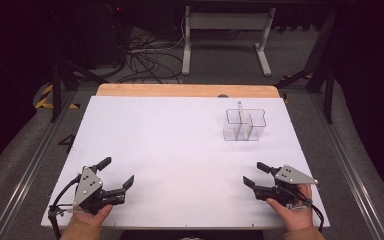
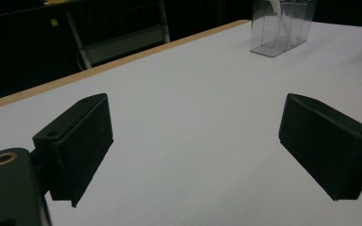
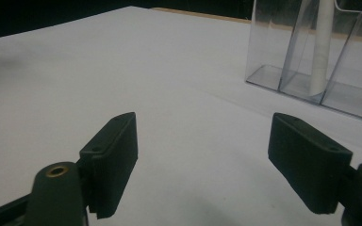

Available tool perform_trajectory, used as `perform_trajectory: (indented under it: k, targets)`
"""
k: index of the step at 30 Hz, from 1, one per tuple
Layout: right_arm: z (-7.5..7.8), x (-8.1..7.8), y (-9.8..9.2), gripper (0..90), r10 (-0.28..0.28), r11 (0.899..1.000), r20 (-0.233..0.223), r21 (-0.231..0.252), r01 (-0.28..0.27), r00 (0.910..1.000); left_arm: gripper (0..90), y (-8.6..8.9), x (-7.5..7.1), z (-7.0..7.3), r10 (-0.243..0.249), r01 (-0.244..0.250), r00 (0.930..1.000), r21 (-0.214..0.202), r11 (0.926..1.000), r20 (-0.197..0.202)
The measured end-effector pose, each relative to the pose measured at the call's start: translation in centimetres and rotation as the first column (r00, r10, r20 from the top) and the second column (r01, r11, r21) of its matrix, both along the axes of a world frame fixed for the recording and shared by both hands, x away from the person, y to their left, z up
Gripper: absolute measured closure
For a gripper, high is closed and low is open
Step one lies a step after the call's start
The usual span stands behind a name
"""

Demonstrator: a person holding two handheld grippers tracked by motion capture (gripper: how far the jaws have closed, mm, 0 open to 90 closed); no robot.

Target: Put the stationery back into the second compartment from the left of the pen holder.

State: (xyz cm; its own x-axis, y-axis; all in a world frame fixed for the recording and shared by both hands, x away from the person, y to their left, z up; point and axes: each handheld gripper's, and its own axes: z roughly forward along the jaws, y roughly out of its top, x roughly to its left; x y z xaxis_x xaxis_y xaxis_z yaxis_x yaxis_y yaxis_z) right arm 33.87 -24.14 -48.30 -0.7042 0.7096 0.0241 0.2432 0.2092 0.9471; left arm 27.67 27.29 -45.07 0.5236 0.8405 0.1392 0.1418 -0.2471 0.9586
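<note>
From my station I see the white desk [image 1: 170,145] bare across its left, centre and near side, open to passage between the left tool [image 1: 118,174] and right tool [image 1: 253,172], both with jaws spread. The sole obstacle is a clear divided container [image 1: 244,124] at far right, holding an upright white stick [image 1: 239,110].

a clear plastic organizer [image 1: 245,125] stands upright on the white table's far right part, split by thin walls into compartments. one slim white stick [image 1: 239,111] stands in it, near the middle divider, its top above the rim. which compartment holds it is unclear.
</note>
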Motion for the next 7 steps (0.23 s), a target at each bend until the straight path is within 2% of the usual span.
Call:
perform_trajectory:
  k: [7]
  targets:
    - [0.05, -0.03, -0.02, 25.3, 0.0, 1.0, 0.001, 0.01, 0.0, 1.0, 11.6, 0.1, 0.02, 0.02, 0.003, -0.003, 1.0, -0.003, 1.0, -0.001]
